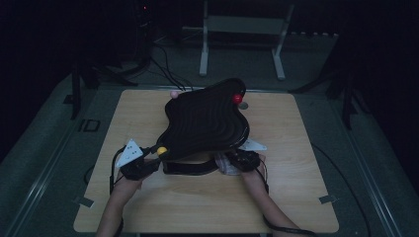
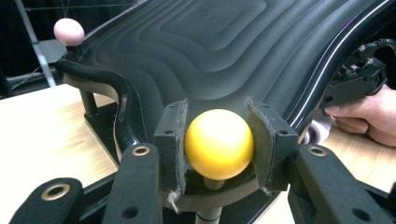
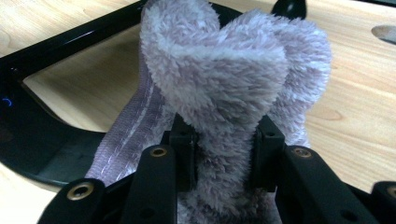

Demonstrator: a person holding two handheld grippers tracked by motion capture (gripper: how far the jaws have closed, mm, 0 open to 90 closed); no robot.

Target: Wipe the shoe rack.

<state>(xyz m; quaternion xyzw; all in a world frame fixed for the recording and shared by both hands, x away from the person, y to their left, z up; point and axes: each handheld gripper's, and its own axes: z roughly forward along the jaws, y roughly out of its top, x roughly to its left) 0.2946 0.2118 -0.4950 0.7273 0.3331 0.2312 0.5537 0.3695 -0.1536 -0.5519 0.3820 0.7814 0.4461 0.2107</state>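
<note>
A black wavy board (image 1: 207,121) is tipped up on a black base (image 1: 190,169) in the middle of the wooden table. A yellow ball knob (image 2: 218,143) stands at the board's near corner, and my left gripper (image 2: 218,140) is shut on it, a pad pressed to each side. In the high view that left gripper (image 1: 156,155) sits at the board's lower left. My right gripper (image 3: 223,149) is shut on a fluffy lilac cloth (image 3: 224,79), which bulges up above the jaws. The right gripper (image 1: 232,161) holds the cloth (image 1: 223,164) by the base's front right edge, under the board.
A red ball knob (image 1: 237,98) and a pink one (image 1: 174,93) sit on the board's far corners. The black base frame (image 3: 56,46) lies just beyond the cloth. A metal stand (image 1: 242,24) is behind the light wooden table (image 1: 296,197); the surroundings are dark.
</note>
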